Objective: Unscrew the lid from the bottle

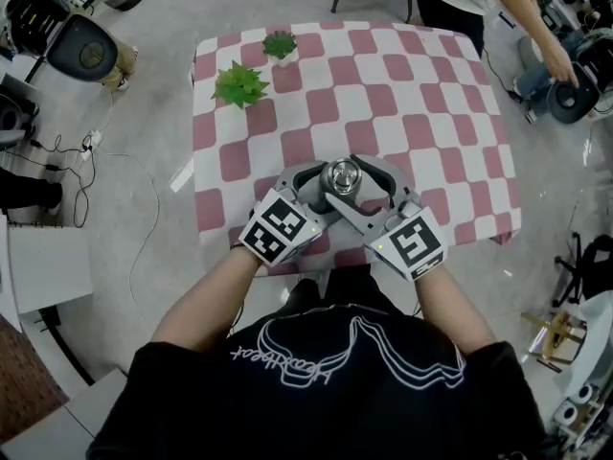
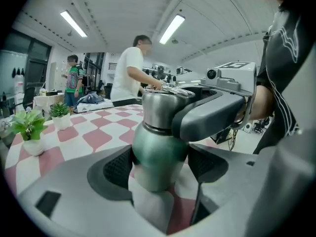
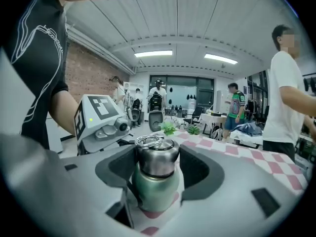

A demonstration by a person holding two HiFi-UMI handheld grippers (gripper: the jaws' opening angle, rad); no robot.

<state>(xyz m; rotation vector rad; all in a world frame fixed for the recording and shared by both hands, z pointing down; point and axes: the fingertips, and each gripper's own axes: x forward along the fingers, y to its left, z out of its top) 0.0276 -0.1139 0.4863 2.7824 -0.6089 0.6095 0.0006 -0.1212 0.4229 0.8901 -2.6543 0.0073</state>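
Note:
A green bottle [image 2: 159, 154] with a steel ring-topped lid [image 1: 342, 176] stands upright near the front edge of the checked table [image 1: 402, 94]. My left gripper [image 2: 160, 168] is shut on the bottle's green body [image 3: 155, 189], with a pad against each side. My right gripper [image 3: 157, 163] reaches in from the other side at lid height. The lid [image 3: 157, 156] sits between its jaws, and the pads lie very close to its sides without clearly pressing. One of the right gripper's fingers [image 2: 212, 113] hides part of the lid [image 2: 157, 107] in the left gripper view.
Two small potted plants [image 1: 240, 84] [image 1: 280, 45] stand at the table's far left. A person [image 1: 532, 22] leans over equipment beyond the far right corner. Chairs and cables lie on the floor at the left [image 1: 81, 46].

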